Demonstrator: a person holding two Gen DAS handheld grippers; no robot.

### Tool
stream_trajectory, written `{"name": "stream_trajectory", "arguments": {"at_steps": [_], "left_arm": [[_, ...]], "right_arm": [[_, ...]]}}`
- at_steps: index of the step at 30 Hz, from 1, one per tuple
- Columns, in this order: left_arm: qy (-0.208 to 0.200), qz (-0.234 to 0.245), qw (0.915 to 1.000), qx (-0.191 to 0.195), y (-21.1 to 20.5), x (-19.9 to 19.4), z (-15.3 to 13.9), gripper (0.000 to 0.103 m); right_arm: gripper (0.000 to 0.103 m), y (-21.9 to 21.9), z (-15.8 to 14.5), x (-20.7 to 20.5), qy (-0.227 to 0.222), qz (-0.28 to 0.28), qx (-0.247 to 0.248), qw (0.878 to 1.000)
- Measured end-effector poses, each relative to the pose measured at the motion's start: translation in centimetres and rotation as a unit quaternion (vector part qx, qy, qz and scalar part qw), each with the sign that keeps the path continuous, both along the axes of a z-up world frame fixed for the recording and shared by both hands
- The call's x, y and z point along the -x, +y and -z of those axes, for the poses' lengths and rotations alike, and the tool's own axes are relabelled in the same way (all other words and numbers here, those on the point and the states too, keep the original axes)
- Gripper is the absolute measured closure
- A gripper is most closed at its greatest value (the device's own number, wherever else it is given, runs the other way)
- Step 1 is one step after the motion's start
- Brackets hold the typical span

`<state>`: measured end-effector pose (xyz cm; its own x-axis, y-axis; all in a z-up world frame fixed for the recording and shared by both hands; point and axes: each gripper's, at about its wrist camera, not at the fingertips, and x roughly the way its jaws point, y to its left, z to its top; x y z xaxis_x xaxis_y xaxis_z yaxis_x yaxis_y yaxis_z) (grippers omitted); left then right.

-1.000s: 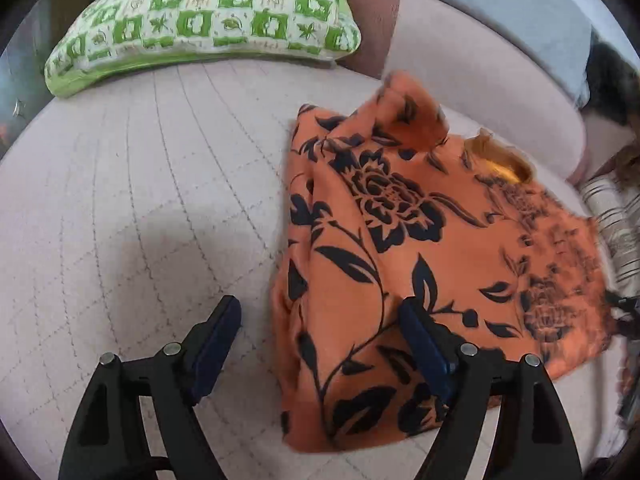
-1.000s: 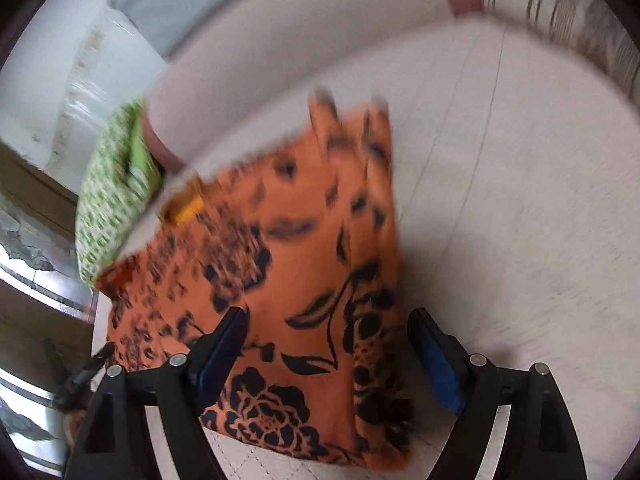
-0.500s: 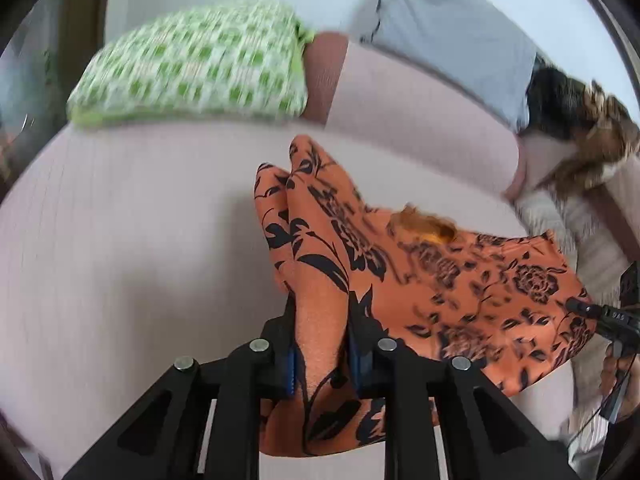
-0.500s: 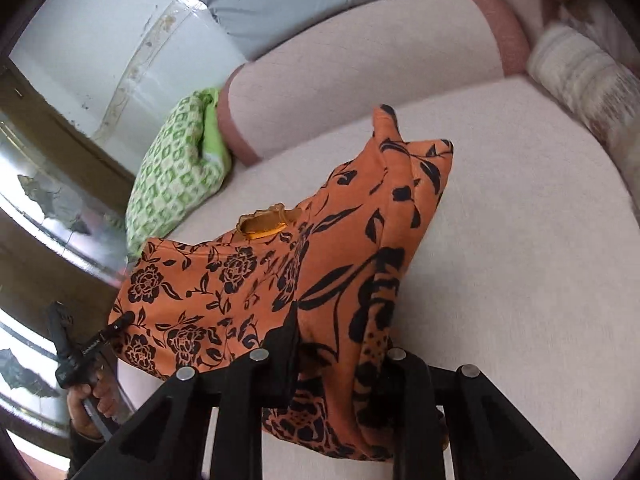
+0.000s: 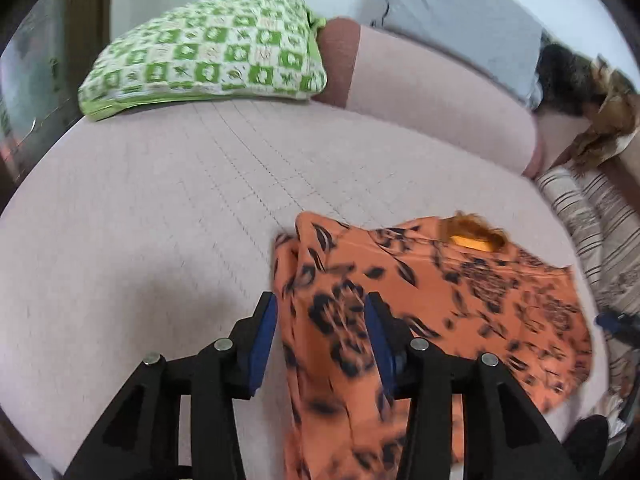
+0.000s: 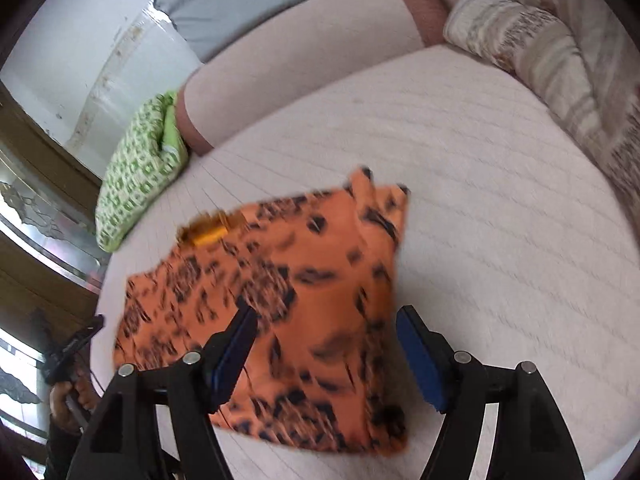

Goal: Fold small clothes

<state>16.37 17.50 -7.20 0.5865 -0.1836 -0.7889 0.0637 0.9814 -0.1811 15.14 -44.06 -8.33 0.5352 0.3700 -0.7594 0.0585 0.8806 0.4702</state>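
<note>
Left gripper (image 5: 320,344) jaws just been opening, pads clear of cloth, orange floral garment (image 5: 440,300) edge lying loose between them; right gripper (image 6: 324,356) same, spread wider, just been opening, fabric between but not pinched. Garment flat on the pink quilted mattress (image 5: 160,208), directly ahead of and under both tongs, long axis running left-right between the 2, collar (image 6: 208,232) on the far side. Neither hand clearly nearer. Near hem cut off by frame bottom in left view; print motion-blurred, fold layers hard to make out
</note>
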Motion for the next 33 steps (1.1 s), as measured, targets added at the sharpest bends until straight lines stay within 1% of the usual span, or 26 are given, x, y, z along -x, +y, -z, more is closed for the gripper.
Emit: {"name": "stream_trajectory", "arguments": {"at_steps": [1, 2, 3, 7, 9, 10, 11, 12, 13, 14, 16, 17, 18, 19, 20, 21, 22, 23, 24, 25, 26, 27, 28, 29, 32, 33], "left_arm": [[0.008, 0.006, 0.9999, 0.002, -0.1, -1.2, 0.6, 0.057], [0.018, 0.009, 0.9997, 0.012, -0.2, -2.5, 1.4, 0.058], [0.026, 0.005, 0.9996, 0.011, -0.4, -3.5, 2.1, 0.058], [0.024, 0.003, 0.9997, 0.009, -0.4, -5.0, 2.8, 0.058], [0.021, 0.005, 0.9997, 0.006, -0.6, -5.6, 3.2, 0.059], [0.028, 0.006, 0.9996, 0.002, -0.7, -6.1, 3.6, 0.076], [0.038, 0.009, 0.9992, 0.004, -0.7, -6.5, 4.0, 0.088], [0.048, 0.010, 0.9988, 0.011, -0.9, -7.1, 4.7, 0.098], [0.041, 0.004, 0.9989, 0.020, -0.8, -7.2, 4.6, 0.099], [0.023, 0.003, 0.9995, 0.020, -0.9, -7.0, 3.9, 0.099], [-0.027, 0.006, 0.9996, 0.009, -1.2, -5.8, 2.1, 0.099], [-0.047, 0.009, 0.9989, -0.001, -1.5, -5.4, 1.6, 0.099], [-0.046, 0.011, 0.9988, -0.010, -1.8, -5.5, 2.0, 0.099], [-0.029, 0.012, 0.9992, -0.025, -2.1, -6.1, 3.2, 0.099], [0.003, 0.002, 0.9993, -0.037, -2.1, -6.9, 5.2, 0.098], [0.026, -0.011, 0.9991, -0.032, -1.8, -7.3, 6.5, 0.097], [0.021, -0.021, 0.9994, -0.020, -1.4, -7.1, 6.5, 0.093], [0.012, -0.026, 0.9993, -0.023, -1.4, -6.6, 5.6, 0.092], [-0.001, -0.031, 0.9992, -0.025, -1.4, -6.1, 4.7, 0.082], [-0.014, -0.030, 0.9991, -0.028, -1.4, -5.5, 4.0, 0.073], [-0.028, -0.027, 0.9985, -0.038, -1.5, -4.9, 3.0, 0.072], [-0.041, -0.025, 0.9978, -0.046, -1.5, -4.0, 2.0, 0.072], [-0.049, -0.021, 0.9977, -0.042, -1.6, -3.3, 1.3, 0.072], [-0.056, -0.012, 0.9978, -0.032, -1.7, -2.2, 0.4, 0.072], [-0.074, 0.023, 0.9969, -0.018, -3.1, 1.7, -1.3, 0.070], [-0.076, 0.039, 0.9962, -0.017, -3.8, 3.2, -1.4, 0.066]], "right_arm": [[0.028, 0.2, 0.1, -1.1, -0.004, -0.006, -0.009, 1.000], [0.028, 0.1, 0.3, -2.2, -0.005, -0.010, -0.012, 1.000], [0.028, 0.4, 0.5, -3.2, -0.005, -0.012, -0.008, 1.000], [0.028, 0.2, 1.4, -6.5, -0.008, -0.015, 0.021, 1.000], [0.028, 0.2, 2.2, -8.3, 0.001, -0.011, 0.033, 0.999], [0.028, 0.2, 2.6, -9.0, 0.009, -0.013, 0.038, 0.999], [0.037, 0.4, 3.4, -9.8, 0.021, -0.019, 0.046, 0.999], [0.051, 0.5, 3.7, -10.1, 0.024, -0.026, 0.046, 0.998], [0.083, 0.8, 3.9, -10.5, 0.029, -0.032, 0.050, 0.998], [0.087, 1.4, 3.9, -10.9, 0.036, -0.029, 0.074, 0.996], [0.094, 1.8, 2.0, -10.3, 0.001, -0.024, 0.095, 0.995], [0.094, 1.9, 0.5, -9.8, -0.026, -0.017, 0.113, 0.993], [0.094, 1.8, -0.3, -9.4, -0.042, -0.011, 0.125, 0.991], [0.094, 1.6, -0.2, -9.5, -0.042, -0.007, 0.137, 0.990], [0.094, 1.4, 0.6, -9.9, -0.030, -0.004, 0.148, 0.989], [0.094, 1.1, 2.3, -10.5, -0.010, 0.000, 0.161, 0.987], [0.092, 0.7, 4.1, -11.0, 0.011, -0.005, 0.154, 0.988], [0.091, 0.2, 6.1, -11.3, 0.043, -0.007, 0.125, 0.991], [0.089, -0.3, 6.0, -10.9, 0.035, 0.009, 0.107, 0.994], [0.074, -0.8, 5.3, -10.2, 0.018, 0.025, 0.093, 0.995], [0.045, -1.1, 4.3, -9.6, 0.004, 0.038, 0.094, 0.995], [0.034, -1.4, 3.5, -9.0, -0.006, 0.051, 0.102, 0.993], [0.032, -1.7, 2.4, -8.2, -0.020, 0.067, 0.106, 0.992], [0.032, -1.7, 1.0, -7.1, -0.038, 0.073, 0.094, 0.992], [0.032, -0.3, -1.9, -4.4, -0.065, 0.037, 0.041, 0.996], [0.032, 0.6, -2.7, -3.0, -0.073, 0.012, 0.005, 0.997]]}}
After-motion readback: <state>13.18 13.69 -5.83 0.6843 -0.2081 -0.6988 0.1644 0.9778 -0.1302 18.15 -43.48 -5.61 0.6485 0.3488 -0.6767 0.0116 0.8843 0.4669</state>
